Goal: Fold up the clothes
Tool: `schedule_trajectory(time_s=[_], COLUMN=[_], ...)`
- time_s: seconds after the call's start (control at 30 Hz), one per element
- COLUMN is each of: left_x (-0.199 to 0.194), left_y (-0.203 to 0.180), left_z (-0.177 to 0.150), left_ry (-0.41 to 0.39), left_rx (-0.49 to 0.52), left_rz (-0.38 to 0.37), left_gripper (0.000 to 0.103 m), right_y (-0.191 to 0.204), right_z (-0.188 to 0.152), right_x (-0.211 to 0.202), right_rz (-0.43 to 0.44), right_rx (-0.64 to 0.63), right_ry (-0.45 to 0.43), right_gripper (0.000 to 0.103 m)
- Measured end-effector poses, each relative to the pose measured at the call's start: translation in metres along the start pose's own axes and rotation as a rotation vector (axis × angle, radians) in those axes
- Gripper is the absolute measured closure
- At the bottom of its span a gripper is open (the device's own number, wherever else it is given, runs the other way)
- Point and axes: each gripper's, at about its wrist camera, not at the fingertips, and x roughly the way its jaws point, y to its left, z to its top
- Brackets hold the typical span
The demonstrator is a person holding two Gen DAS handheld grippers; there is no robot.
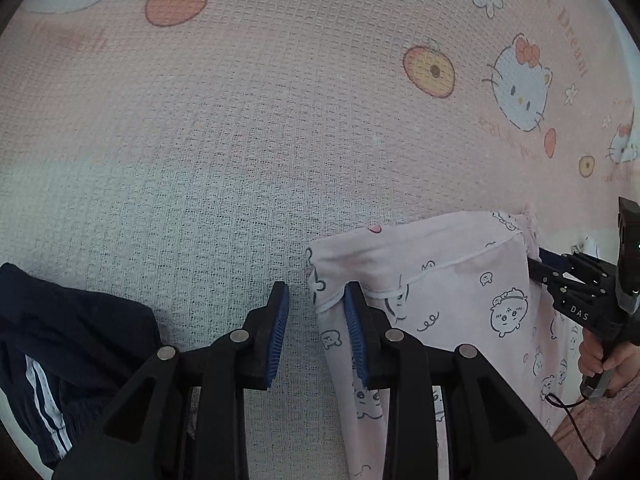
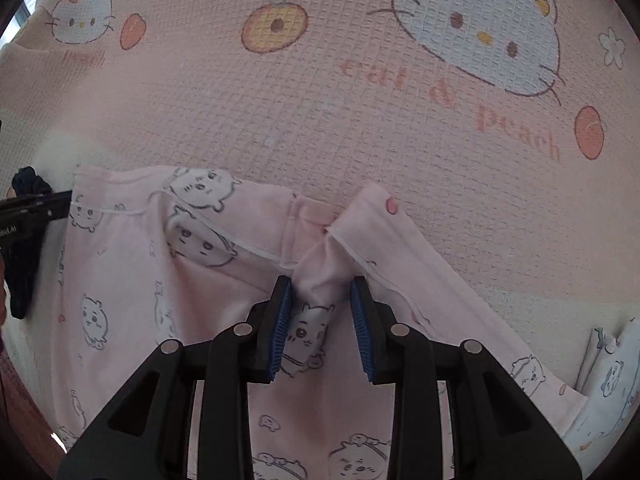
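The pink printed garment serves as the landmark: it lies spread on the waffle-weave cartoon bedcover, its piped top edge running across the bed.

Nearest in the right wrist view, the right gripper stands over the middle of that top edge. Its blue pads are apart, with a puckered ridge of the pink cloth rising between them. The left pad seems to brush the fold, the right pad stands clear of it, so this reads as open jaws straddling the fabric, not a firm pinch. The pucker there suggests the cloth was gathered at this spot, probably to carry the edge over for a fold.

At the garment's left corner, the left gripper has its pads parted too. One pad sits just at the corner's hem; between the pads only bare bedcover shows, so nothing is held. Placing both tools along the same edge fits laying it down straight.

Left of the garment lies a dark navy garment with white stripes, apart from it and likely waiting its turn. Off the pink garment's right end, a pale printed piece sits near the sleeve.

Beyond the garment's top edge the bedcover stretches away bare, leaving room to fold forward.
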Motion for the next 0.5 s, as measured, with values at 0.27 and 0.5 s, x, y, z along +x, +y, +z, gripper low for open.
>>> schedule_trajectory(time_s=[0.27, 0.5], left_x=[-0.017, -0.004], left_y=[0.021, 0.022], left_z=[0.001, -0.002], left_ry=[-0.032, -0.063], left_rx=[-0.057, -0.071], left_rz=[0.093, -0.02], left_gripper=[0.072, 0.072], right_y=[-0.045, -0.075], right_z=[-0.019, -0.026], right_x=[-0.02, -0.024], right_rz=[-0.081, -0.105], right_rx=[0.051, 0.168], right_ry=[0.011, 0.01], right_gripper=[0.073, 0.066])
